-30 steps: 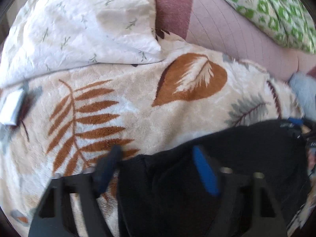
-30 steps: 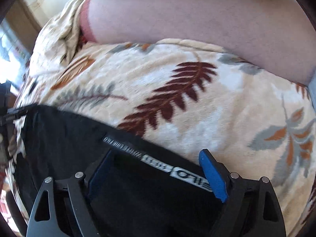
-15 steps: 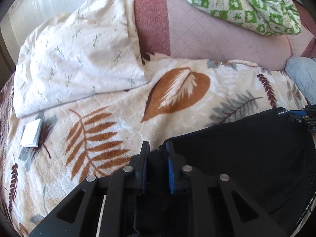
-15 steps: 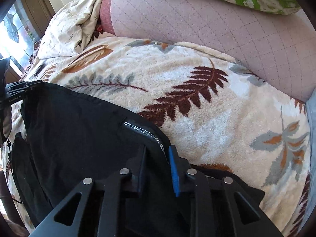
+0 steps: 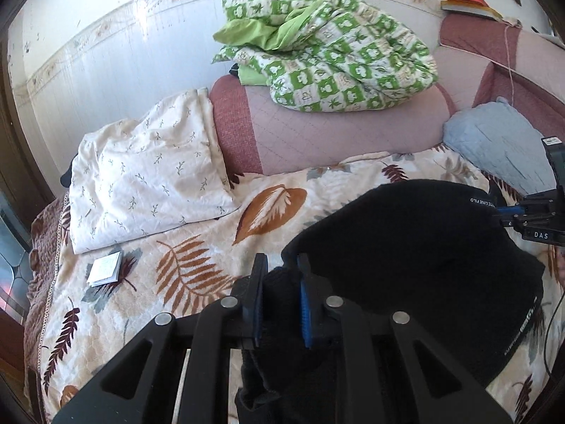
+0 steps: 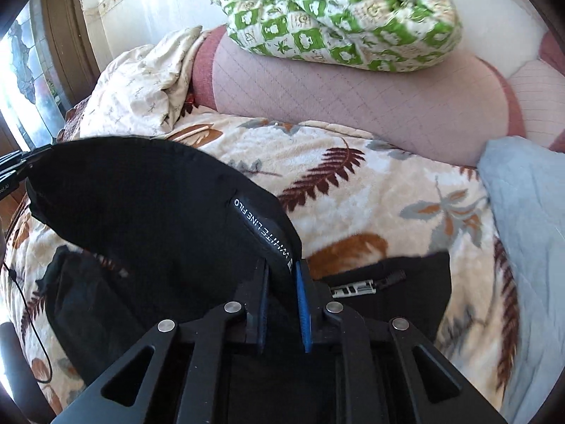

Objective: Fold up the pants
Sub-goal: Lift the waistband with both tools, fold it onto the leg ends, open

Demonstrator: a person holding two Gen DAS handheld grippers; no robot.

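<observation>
Both tools clamped on the black pants (image 5: 406, 247). Left tool (image 5: 280, 282) has its fingers nearly together on a bunched edge; right tool (image 6: 282, 289) likewise, pinching the edge by the white lettered strip (image 6: 263, 228). Pants are lifted off the leaf-print blanket (image 5: 176, 247) on the bed, fabric arching between my two grips; the rest hangs and trails on the blanket below.

Step in hand, as I read it: carrying the raised edge over to make a fold. To do it well: keep both tools level and the span between them taut, move them together so the edge lands square on the lower layer, and don't release until the fabric lies flat.

Can't see: how many layers each tool has, or whether this is the waist or a hem. The lower part is cut off behind my tools in both views, so alignment of the layers is unknown. Black on black hides creases.
</observation>
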